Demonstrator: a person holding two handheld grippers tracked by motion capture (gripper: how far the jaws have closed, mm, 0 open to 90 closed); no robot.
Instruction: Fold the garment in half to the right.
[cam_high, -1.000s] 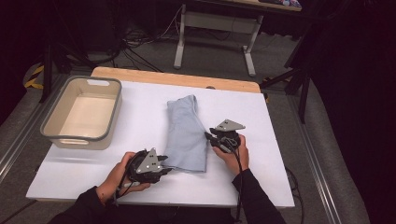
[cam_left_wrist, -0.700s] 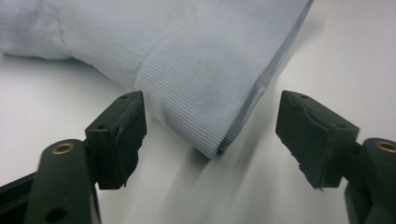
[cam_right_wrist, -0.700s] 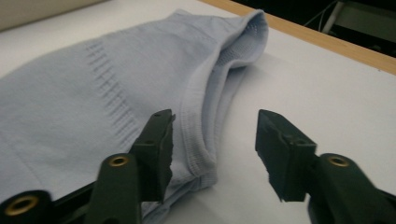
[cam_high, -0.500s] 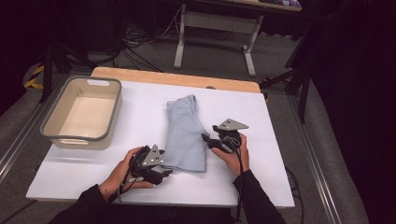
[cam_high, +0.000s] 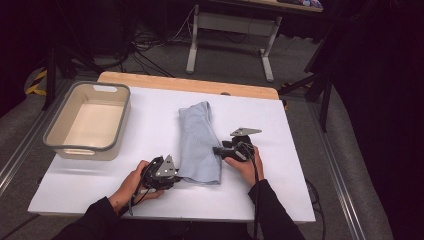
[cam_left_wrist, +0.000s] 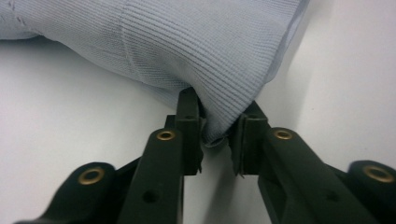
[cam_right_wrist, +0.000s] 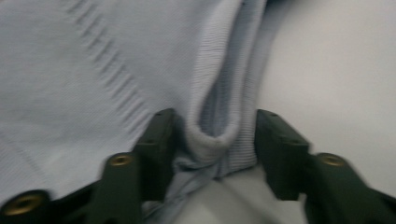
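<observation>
A light blue folded garment (cam_high: 200, 140) lies lengthwise in the middle of the white table (cam_high: 290, 130). My left gripper (cam_high: 176, 176) lies at its near left corner. In the left gripper view the jaws (cam_left_wrist: 217, 121) have just been closing and now pinch the ribbed corner of the garment (cam_left_wrist: 196, 42). My right gripper (cam_high: 216, 151) meets the garment's right edge. In the right gripper view its jaws (cam_right_wrist: 215, 126) have just been closing. They stand on either side of a rounded fold of the hem (cam_right_wrist: 219, 107), which still looks loose.
A beige bin (cam_high: 55, 142) with a grey rim stands on the table's left side. A wooden strip (cam_high: 190, 84) runs along the far edge. Beyond it are a grey floor, cables and a metal stand (cam_high: 230, 30).
The left gripper has tilted a little at the garment's near left corner. The right gripper has sunk slightly onto the right edge. The garment has not moved.
</observation>
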